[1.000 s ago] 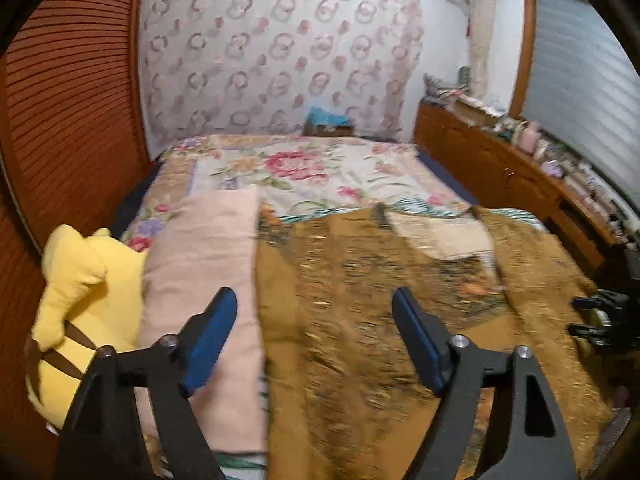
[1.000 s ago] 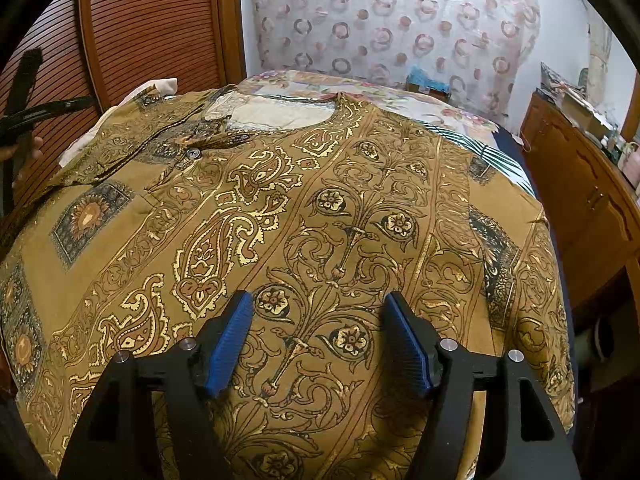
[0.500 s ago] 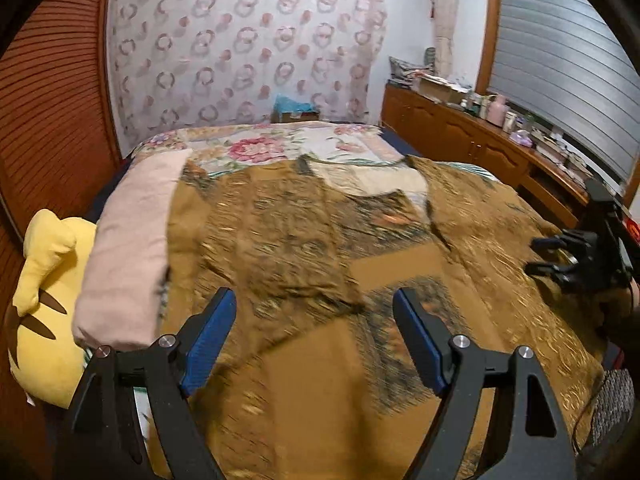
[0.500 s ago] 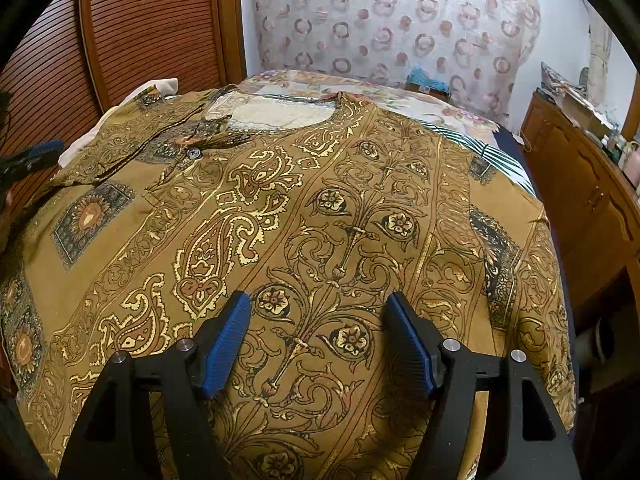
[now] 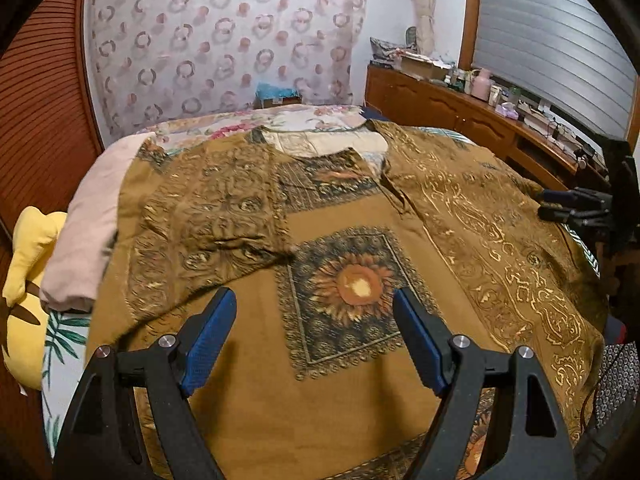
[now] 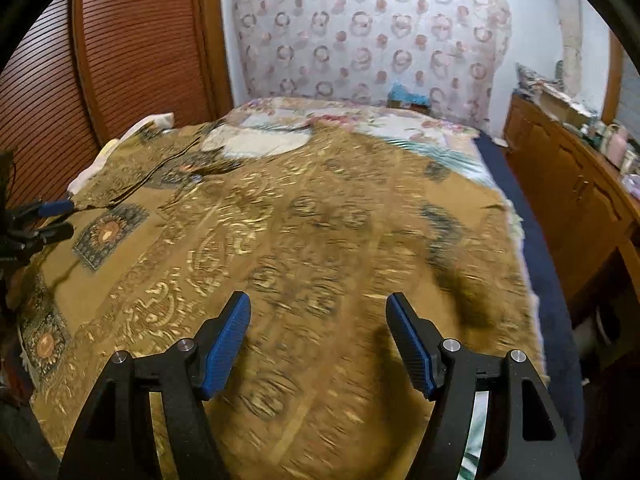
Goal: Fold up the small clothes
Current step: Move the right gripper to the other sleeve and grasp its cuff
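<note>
A brown patterned shirt [image 5: 352, 240] is spread flat on the bed [image 5: 304, 114], presumably so that its edges can be reached for folding; 1 sleeve [image 5: 208, 220] is already laid across the front. The left gripper [image 5: 314, 334] and right gripper [image 6: 318, 338] are held above it, fingers released, nothing grasped

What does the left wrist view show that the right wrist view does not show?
Only the left wrist view shows the yellow plush toy beside the pink pillow, and the window shutter. Only the right wrist view shows the bed's dark blue edge on the cabinet side. Both show the brown patterned shirt spread on the bed, the sunflower square print, the ring-patterned curtain and the wooden cabinet.
</note>
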